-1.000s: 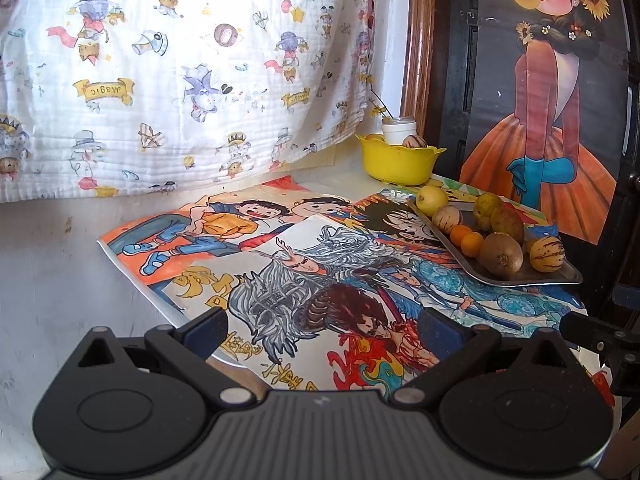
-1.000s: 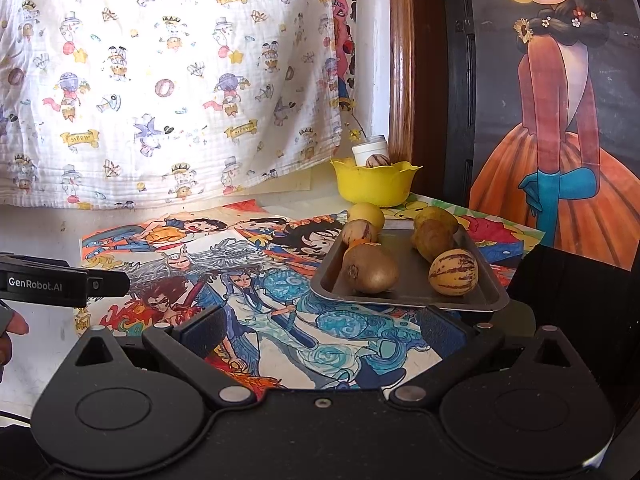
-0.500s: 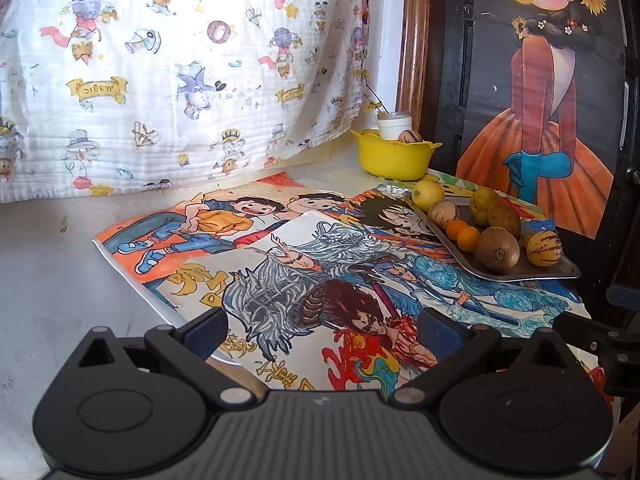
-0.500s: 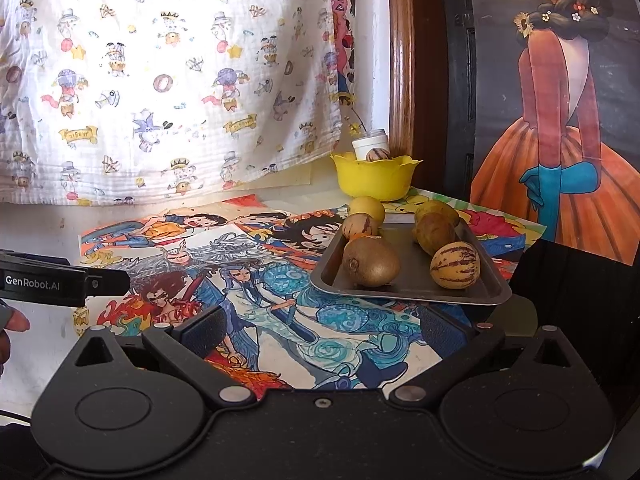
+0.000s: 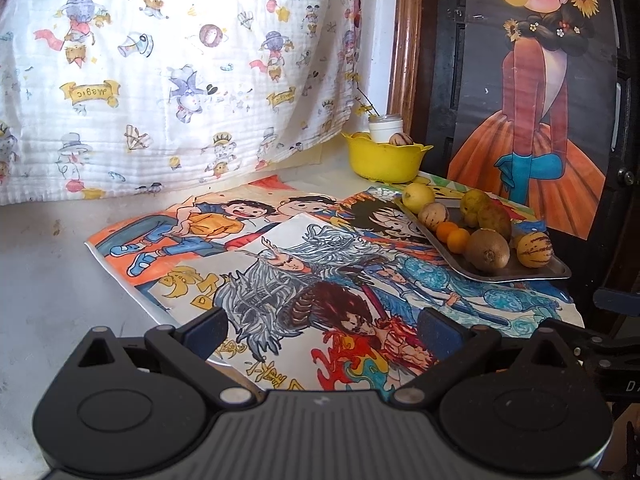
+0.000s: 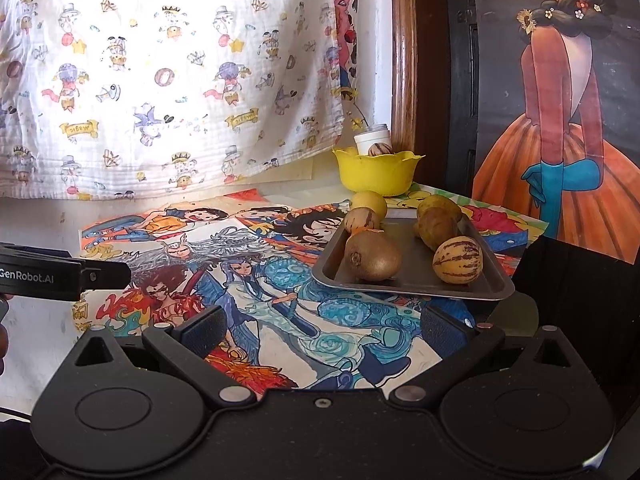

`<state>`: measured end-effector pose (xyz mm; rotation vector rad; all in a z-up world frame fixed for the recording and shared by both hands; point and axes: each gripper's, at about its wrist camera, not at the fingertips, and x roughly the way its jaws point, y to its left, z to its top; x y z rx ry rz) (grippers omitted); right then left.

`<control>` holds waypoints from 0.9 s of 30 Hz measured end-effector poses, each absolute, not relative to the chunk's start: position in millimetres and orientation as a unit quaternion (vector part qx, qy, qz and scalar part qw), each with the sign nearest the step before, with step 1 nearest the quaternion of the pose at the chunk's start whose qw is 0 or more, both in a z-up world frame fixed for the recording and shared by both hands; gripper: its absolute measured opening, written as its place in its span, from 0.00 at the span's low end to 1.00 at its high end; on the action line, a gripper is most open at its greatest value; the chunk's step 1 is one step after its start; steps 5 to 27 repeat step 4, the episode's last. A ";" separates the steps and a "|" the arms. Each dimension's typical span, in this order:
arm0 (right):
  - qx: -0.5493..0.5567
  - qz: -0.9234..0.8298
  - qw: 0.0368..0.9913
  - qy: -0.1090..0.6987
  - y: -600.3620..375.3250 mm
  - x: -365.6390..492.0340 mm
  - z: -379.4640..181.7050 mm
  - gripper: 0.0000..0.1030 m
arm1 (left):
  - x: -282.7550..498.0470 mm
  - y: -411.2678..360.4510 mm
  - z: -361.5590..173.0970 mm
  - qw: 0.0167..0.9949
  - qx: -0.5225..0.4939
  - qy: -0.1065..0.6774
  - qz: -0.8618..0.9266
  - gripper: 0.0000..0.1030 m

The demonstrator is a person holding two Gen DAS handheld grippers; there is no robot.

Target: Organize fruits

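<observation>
A metal tray (image 5: 558, 271) (image 6: 412, 236) at the right holds several fruits: a kiwi (image 5: 487, 250) (image 6: 373, 255), a striped yellow melon (image 5: 534, 249) (image 6: 457, 260), two small oranges (image 5: 452, 235), a lemon (image 5: 418, 197) (image 6: 368, 202) and brownish pears (image 5: 494, 221) (image 6: 437, 227). Behind the tray stands a yellow bowl (image 5: 383, 161) (image 6: 376, 172) with one striped fruit (image 6: 380, 149) in it. My left gripper (image 5: 322, 330) is open and empty over the drawings, left of the tray. My right gripper (image 6: 320, 328) is open and empty just in front of the tray.
Colourful drawings (image 5: 280, 264) (image 6: 256, 264) cover the tabletop. A white jar (image 5: 385, 127) stands behind the bowl. A printed cloth (image 5: 172, 72) hangs at the back, a dark panel with a girl poster (image 5: 536, 120) at the right. The left gripper's body (image 6: 56, 276) shows at the left edge.
The right gripper has come closer to the tray, which looms larger. The left view has shifted slightly, the tray sliding a little leftward and up. Both grippers stay open.
</observation>
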<state>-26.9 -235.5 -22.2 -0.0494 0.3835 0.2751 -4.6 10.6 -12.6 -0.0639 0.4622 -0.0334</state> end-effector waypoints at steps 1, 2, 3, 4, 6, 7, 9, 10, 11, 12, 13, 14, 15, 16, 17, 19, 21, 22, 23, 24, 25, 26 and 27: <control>-0.024 0.137 0.972 0.190 -235.7 -26.6 -22.1 1.00 | -4.6 10.4 -12.8 0.973 -0.032 0.229 -0.017 1.00; -0.024 0.136 0.972 0.190 -235.6 -26.7 -22.1 1.00 | -4.4 10.0 -12.8 0.973 -0.032 0.229 -0.017 1.00; -0.024 0.136 0.972 0.190 -235.6 -26.8 -22.2 1.00 | -4.5 10.0 -12.9 0.973 -0.031 0.229 -0.016 1.00; -0.024 0.136 0.972 0.190 -235.6 -26.9 -22.3 1.00 | -4.3 9.8 -13.0 0.973 -0.031 0.230 -0.016 1.00; -0.024 0.136 0.972 0.190 -235.6 -26.9 -22.3 1.00 | -4.3 9.8 -13.0 0.973 -0.031 0.230 -0.016 1.00; -0.024 0.136 0.972 0.190 -235.6 -26.9 -22.3 1.00 | -4.3 9.8 -13.0 0.973 -0.031 0.230 -0.016 1.00; -0.024 0.136 0.972 0.190 -235.6 -26.9 -22.3 1.00 | -4.3 9.8 -13.0 0.973 -0.031 0.230 -0.016 1.00; -0.024 0.136 0.972 0.190 -235.6 -26.9 -22.3 1.00 | -4.3 9.8 -13.0 0.973 -0.031 0.230 -0.016 1.00; -0.024 0.136 0.972 0.190 -235.6 -26.9 -22.3 1.00 | -4.3 9.8 -13.0 0.973 -0.031 0.230 -0.016 1.00; -0.024 0.136 0.972 0.190 -235.6 -26.9 -22.3 1.00 | -4.3 9.8 -13.0 0.973 -0.031 0.230 -0.016 1.00; -0.024 0.136 0.972 0.190 -235.6 -26.9 -22.3 1.00 | -4.3 9.8 -13.0 0.973 -0.031 0.230 -0.016 1.00; -0.024 0.136 0.972 0.190 -235.6 -26.9 -22.3 1.00 | -4.3 9.8 -13.0 0.973 -0.031 0.230 -0.016 1.00; -0.024 0.136 0.972 0.190 -235.6 -26.9 -22.3 1.00 | -4.3 9.8 -13.0 0.973 -0.031 0.230 -0.016 1.00; -0.024 0.136 0.972 0.190 -235.6 -26.9 -22.3 1.00 | -4.3 9.8 -13.0 0.973 -0.031 0.230 -0.016 1.00; -0.024 0.136 0.972 0.190 -235.6 -26.9 -22.3 1.00 | -4.3 9.8 -13.0 0.973 -0.031 0.230 -0.016 1.00; -0.024 0.136 0.972 0.190 -235.6 -26.9 -22.3 1.00 | -4.3 9.8 -13.0 0.973 -0.031 0.230 -0.016 1.00; -0.024 0.136 0.972 0.190 -235.6 -26.9 -22.3 1.00 | -4.3 9.8 -13.0 0.973 -0.031 0.230 -0.016 1.00; -0.024 0.136 0.972 0.190 -235.6 -26.9 -22.3 1.00 | -4.3 9.8 -13.0 0.973 -0.031 0.230 -0.016 1.00; -0.024 0.136 0.972 0.190 -235.6 -26.9 -22.3 1.00 | -4.3 9.8 -13.0 0.973 -0.031 0.230 -0.016 1.00; -0.024 0.136 0.972 0.190 -235.6 -26.9 -22.3 1.00 | -4.3 9.8 -13.0 0.973 -0.031 0.230 -0.016 1.00; -0.024 0.136 0.972 0.190 -235.6 -26.9 -22.3 1.00 | -4.3 9.8 -13.0 0.973 -0.031 0.230 -0.016 1.00; -0.024 0.136 0.972 0.190 -235.6 -26.9 -22.3 1.00 | -4.3 9.8 -13.0 0.973 -0.031 0.230 -0.016 1.00; -0.024 0.136 0.972 0.190 -235.6 -26.9 -22.3 1.00 | -4.3 9.8 -13.0 0.973 -0.031 0.230 -0.016 1.00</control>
